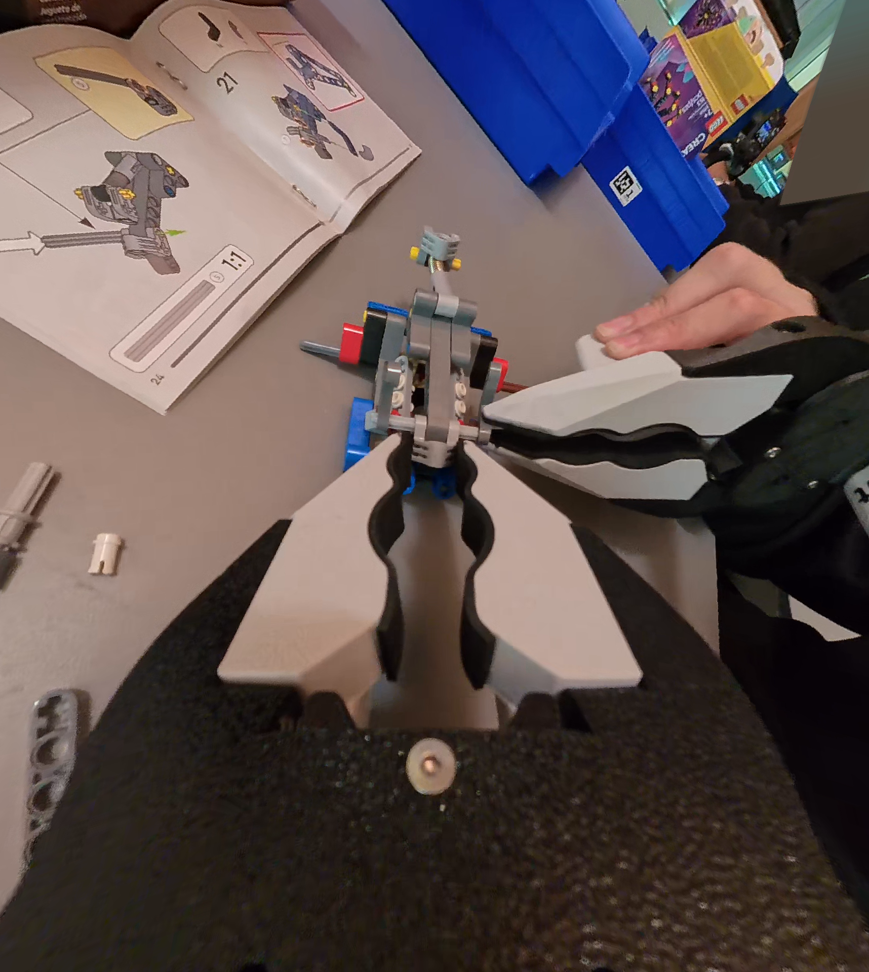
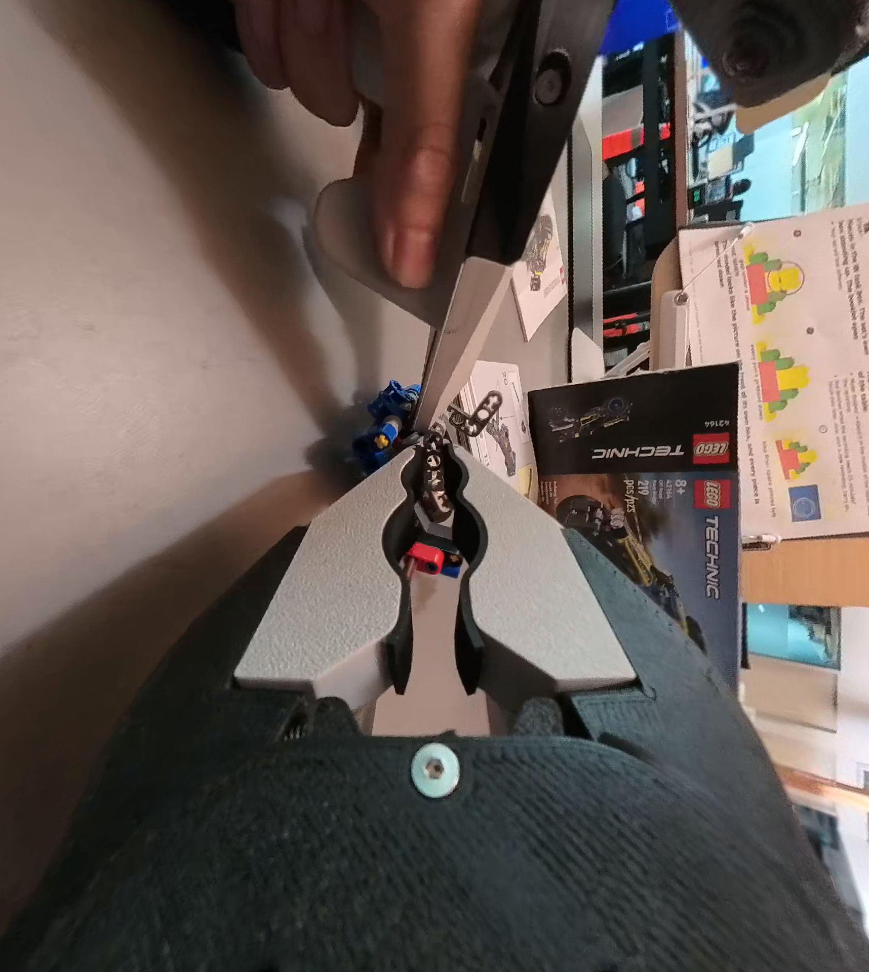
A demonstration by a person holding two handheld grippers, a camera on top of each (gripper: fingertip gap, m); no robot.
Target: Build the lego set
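A small brick model (image 1: 432, 368) of grey beams with red, black and blue parts stands on the grey table (image 1: 211, 473). My left gripper (image 1: 433, 452) is shut on the model's grey connector (image 1: 435, 447) at its near end. My right gripper (image 1: 490, 423) comes in from the right, and its tips are closed on the end of the model's thin grey cross axle (image 1: 466, 430). In the right wrist view my right gripper (image 2: 435, 447) shows a dark holed beam (image 2: 435, 473) and a red part (image 2: 424, 558) of the model in its gap. The left gripper's finger (image 2: 453, 342) reaches down beside them.
An open instruction booklet (image 1: 159, 184) lies at the far left. Blue bins (image 1: 553, 79) stand at the back. Loose parts lie at the left: a grey axle pin (image 1: 17, 505), a white pin (image 1: 105, 553), a dark beam (image 1: 51, 747). A set box (image 2: 658, 499) stands beyond. My two grippers' fingertips are within a few centimetres of each other. The white pin (image 1: 105, 553) lies around 9 cm away from my left fingertips.
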